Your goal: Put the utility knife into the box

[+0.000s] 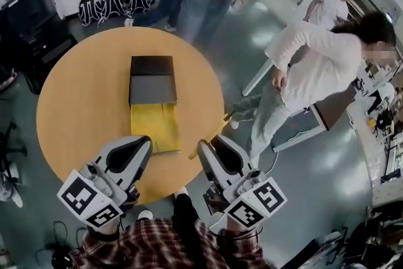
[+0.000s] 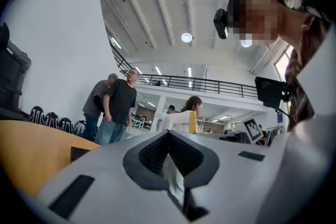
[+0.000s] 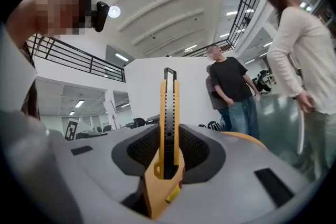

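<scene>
Two grippers hang at the bottom of the frame over a round wooden table (image 1: 82,104). The right gripper (image 3: 169,139) is clamped on a slim yellow utility knife (image 3: 169,107), just right of the dark grey rectangular box (image 1: 152,80) at centre, whose yellow tray (image 1: 154,126) is slid out. The left gripper (image 2: 169,136) has its jaws pressed together on nothing.

The utility knife (image 3: 167,113) sits half hidden between the right fingers (image 3: 202,152).

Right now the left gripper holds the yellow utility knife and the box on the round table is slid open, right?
Wrong gripper. The right gripper holds the yellow utility knife, as the right gripper view shows. The box on the round table is slid open.
</scene>
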`<state>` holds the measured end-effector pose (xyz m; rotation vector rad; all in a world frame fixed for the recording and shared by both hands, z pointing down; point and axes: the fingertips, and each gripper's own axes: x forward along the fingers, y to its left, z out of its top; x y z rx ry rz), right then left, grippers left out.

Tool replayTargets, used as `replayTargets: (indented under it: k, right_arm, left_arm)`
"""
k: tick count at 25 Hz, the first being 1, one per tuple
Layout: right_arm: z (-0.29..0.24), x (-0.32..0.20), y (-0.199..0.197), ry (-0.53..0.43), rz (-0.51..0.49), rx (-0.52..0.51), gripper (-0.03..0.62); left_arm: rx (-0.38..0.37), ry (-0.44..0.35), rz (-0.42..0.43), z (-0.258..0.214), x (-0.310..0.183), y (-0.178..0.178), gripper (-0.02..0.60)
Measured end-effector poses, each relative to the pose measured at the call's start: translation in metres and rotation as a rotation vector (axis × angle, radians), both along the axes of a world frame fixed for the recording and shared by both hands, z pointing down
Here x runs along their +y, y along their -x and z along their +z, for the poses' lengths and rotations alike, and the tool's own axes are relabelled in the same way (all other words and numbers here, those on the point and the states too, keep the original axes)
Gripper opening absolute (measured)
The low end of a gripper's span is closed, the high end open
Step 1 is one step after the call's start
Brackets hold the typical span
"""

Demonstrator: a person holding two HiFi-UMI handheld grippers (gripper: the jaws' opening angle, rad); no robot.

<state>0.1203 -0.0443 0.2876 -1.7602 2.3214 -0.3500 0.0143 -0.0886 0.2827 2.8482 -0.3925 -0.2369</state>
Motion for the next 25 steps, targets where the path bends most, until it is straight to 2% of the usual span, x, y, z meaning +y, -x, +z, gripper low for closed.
replayTargets:
  k: [6,13,20,25]
  right_arm:
    - [-0.006,-0.051,-0.054,0.018,-0.168,0.039,0.123]
    - [0.013,-0.107,-0.070,0.079,-0.353,0.148,0.123]
    - [0.036,-0.146,-0.047,0.148,-0.472,0.233,0.123]
    - [0.067,-0.166,-0.030,0.248,-0.546,0.336,0.123]
  left_arm:
    - [0.002,0.018,-0.178,-0.003,-0.033,-0.038,0.011]
    - [-0.006,0.051,-0.376,0.011,-0.052,-0.036,0.011]
    - [-0.009,0.051,-0.443,0.015,-0.062,-0.022,0.011]
    - [-0.018,0.061,-0.476,0.020,-0.065,-0.013,0.011]
